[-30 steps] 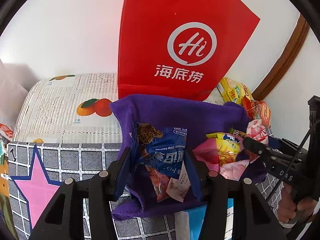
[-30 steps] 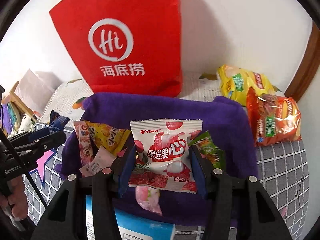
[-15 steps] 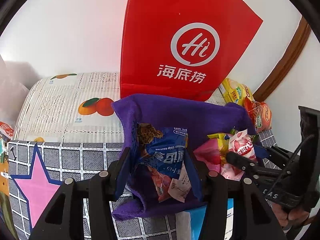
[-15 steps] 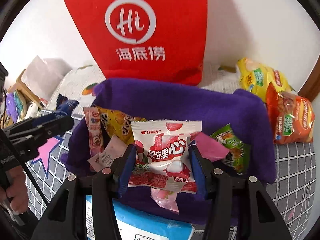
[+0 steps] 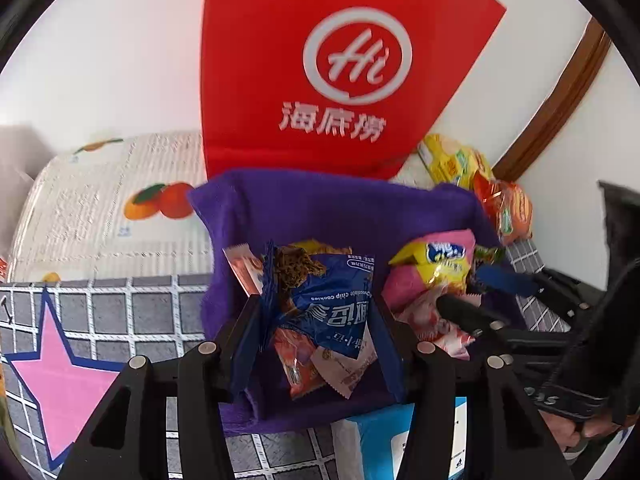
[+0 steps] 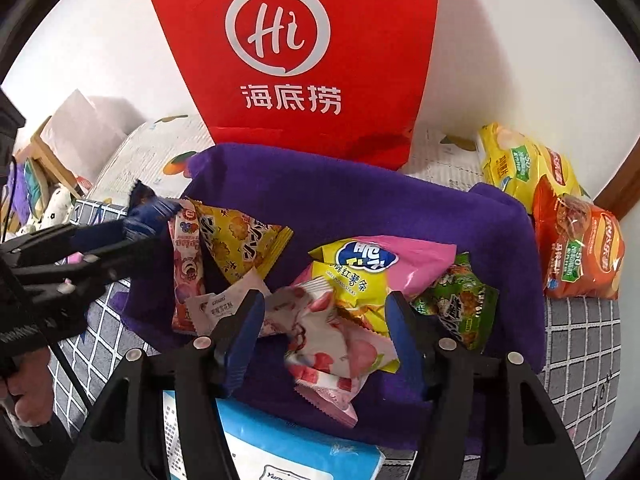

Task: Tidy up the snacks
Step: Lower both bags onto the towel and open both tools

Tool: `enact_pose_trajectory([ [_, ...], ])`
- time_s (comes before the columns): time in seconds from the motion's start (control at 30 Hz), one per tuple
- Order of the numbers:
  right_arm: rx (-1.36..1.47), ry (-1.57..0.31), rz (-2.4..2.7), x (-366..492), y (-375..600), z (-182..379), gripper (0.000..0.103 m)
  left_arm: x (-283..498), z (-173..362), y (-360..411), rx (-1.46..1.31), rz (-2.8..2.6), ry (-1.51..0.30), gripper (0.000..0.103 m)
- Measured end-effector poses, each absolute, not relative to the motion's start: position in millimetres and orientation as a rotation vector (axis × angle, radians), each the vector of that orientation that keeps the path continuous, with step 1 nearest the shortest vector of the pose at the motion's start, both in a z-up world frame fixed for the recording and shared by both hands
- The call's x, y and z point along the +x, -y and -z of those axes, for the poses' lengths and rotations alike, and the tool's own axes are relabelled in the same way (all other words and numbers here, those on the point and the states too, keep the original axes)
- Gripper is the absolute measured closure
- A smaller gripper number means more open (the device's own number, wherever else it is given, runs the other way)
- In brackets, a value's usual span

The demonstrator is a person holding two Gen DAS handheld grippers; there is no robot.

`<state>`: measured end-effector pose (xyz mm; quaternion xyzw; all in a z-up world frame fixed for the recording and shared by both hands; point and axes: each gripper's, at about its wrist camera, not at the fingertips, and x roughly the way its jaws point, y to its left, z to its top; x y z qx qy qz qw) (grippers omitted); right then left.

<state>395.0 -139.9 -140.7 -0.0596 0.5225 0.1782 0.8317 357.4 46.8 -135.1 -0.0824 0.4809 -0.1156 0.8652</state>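
My right gripper [image 6: 324, 330] has just been opening, its jaws now apart around the lychee packet [image 6: 332, 344] lying in the purple bin [image 6: 360, 208], so I should lift clear straight, while my left gripper [image 5: 316, 328] stays clamped on the blue cookie packet [image 5: 324, 296] over that bin.

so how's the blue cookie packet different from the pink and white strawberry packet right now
The blue cookie packet is clamped between the left gripper pads, held above the purple cloth. The pink and white strawberry packet lies crumpled on the pile between the right gripper jaws, which have just been opening and no longer press it. Both are small sealed snack packets.
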Motion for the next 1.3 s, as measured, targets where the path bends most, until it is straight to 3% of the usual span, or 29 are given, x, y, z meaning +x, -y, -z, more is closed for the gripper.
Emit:
enact_pose_trajectory([
  [0.53, -0.073, -1.035, -0.342, 390, 156, 113, 0.040, 368, 158, -37, -0.200, 0.263, -1.102, 0.052],
  [0.73, -0.067, -1.024, -0.318, 391, 160, 113, 0.040, 369, 156, -39, -0.200, 0.244, -1.093, 0.041],
  [1.3, -0.010, -1.045, -0.261, 360, 174, 97, 0.040, 348, 114, -50, -0.157, 0.165, -0.996, 0.039],
])
